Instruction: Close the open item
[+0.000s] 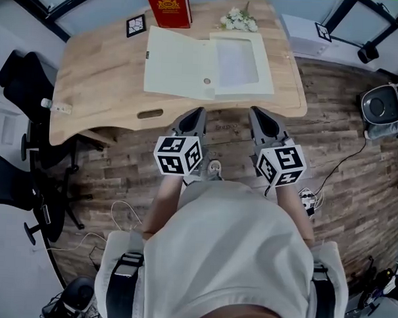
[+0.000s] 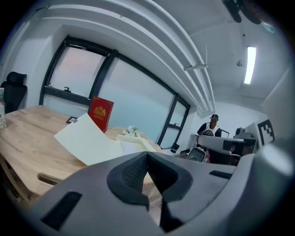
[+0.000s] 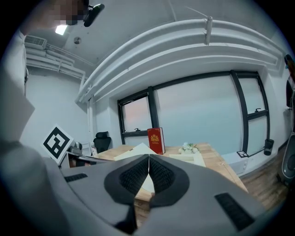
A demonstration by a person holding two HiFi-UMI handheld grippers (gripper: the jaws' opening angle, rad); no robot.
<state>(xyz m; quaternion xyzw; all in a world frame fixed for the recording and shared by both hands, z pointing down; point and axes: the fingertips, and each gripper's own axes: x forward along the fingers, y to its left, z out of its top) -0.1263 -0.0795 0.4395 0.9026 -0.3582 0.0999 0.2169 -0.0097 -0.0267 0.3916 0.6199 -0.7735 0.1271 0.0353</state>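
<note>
Nearest the head camera is my own white shirt (image 1: pixel 228 255), and just past it the left tongs (image 1: pixel 195 117) and right tongs (image 1: pixel 257 117) sit side by side, both short of the near edge of the table (image 1: pixel 97 78). The open cream box (image 1: pixel 241 63) lies on the table straight ahead, with its lid (image 1: pixel 179 63) spread out to the left of the tray. A red book (image 1: pixel 168 7) and some flowers (image 1: pixel 239 20) stand close behind it at the far edge.

From the left tongs' camera, the left tongs (image 2: pixel 147 159) are fully closed with nothing between the pads. The lid looks like a pale sheet ahead and to the left. I cannot tell whether it lies flat or a little raised.

From the right tongs' camera, the right tongs (image 3: pixel 148 168) are also pressed shut and empty. The box is beyond their tips, with the book behind it.

My worry is the lid's thin edge. If I go in with closed tips I may shove the light box along the smooth wood into the book or flowers instead of lifting the lid. With the tray unsteadied, swinging the lid over could drag the whole box, or the lid could drop crooked and stay ajar.
</note>
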